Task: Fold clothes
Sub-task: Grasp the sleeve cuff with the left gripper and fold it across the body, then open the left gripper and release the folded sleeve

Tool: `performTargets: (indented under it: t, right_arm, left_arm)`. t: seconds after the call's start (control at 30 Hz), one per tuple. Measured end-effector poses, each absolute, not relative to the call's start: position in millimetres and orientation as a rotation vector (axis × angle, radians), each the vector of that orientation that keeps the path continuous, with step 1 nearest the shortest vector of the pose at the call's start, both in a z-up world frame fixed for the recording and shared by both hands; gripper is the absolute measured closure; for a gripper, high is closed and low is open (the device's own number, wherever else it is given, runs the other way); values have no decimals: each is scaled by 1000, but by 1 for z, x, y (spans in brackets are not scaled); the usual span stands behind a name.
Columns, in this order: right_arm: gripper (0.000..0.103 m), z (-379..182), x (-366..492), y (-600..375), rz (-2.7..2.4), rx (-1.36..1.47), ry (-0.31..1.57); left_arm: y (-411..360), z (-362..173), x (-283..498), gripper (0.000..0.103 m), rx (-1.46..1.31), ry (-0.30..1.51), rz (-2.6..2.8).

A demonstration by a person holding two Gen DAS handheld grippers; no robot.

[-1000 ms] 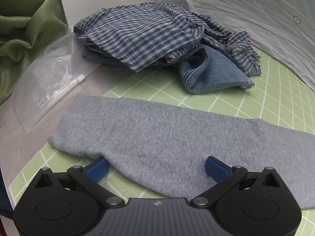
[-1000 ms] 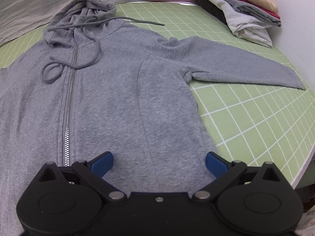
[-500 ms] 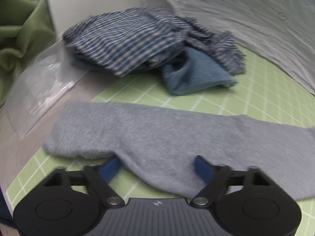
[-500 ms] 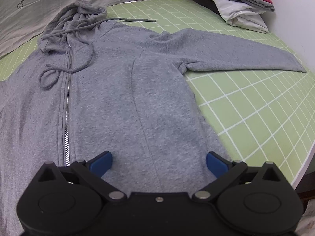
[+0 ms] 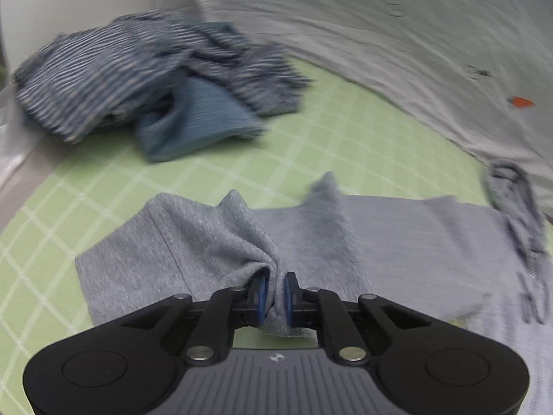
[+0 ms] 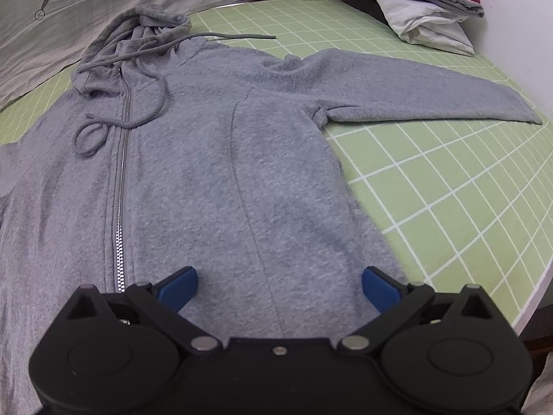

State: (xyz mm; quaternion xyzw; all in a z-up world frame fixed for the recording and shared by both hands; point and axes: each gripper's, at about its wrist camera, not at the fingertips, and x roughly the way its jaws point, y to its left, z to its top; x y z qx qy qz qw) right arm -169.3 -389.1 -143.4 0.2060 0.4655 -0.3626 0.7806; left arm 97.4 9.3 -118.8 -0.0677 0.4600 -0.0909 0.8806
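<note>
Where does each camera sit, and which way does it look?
Left wrist: sits on the left tool, looks forward and down along its fingers at the sleeve bunched between the shut pads, with the plaid shirt beyond; only the tool's own black frame shows.
Right wrist: sits on the right tool, looks down over the hoodie body toward its hood and the folded stack; its open fingers show.
Shared: the same grey hoodie, the green grid mat, the pale sheet.
</note>
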Motion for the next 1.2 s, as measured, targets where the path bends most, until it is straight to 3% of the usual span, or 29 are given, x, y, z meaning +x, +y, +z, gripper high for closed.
performTargets:
  t: [0.43, 0.67, 0.77, 0.83, 0.9, 1.2]
  right_arm:
    - [0, -116, -200, -440, -786, 445, 981]
    - [0, -109, -221, -505, -848, 491, 961]
    - [0, -105, -221, -525, -871, 483, 943]
    - [0, -103, -217, -533, -875, 478, 929]
    - [0, -103, -205, -537, -861, 470, 919]
    - [0, -102, -117, -509, -690, 284, 907]
  left_arm:
    - [-144, -54, 54, 93, -113, 903, -542]
    - [-262, -46, 23, 89, -144, 944, -738]
    - [-295, -48, 12, 60, -83, 950, -781]
    - [-296, -46, 9, 26, -43, 918, -768]
    - [-289, -45, 14, 19, -7, 896, -711]
    - [-205, -103, 61, 19, 61, 1078, -245]
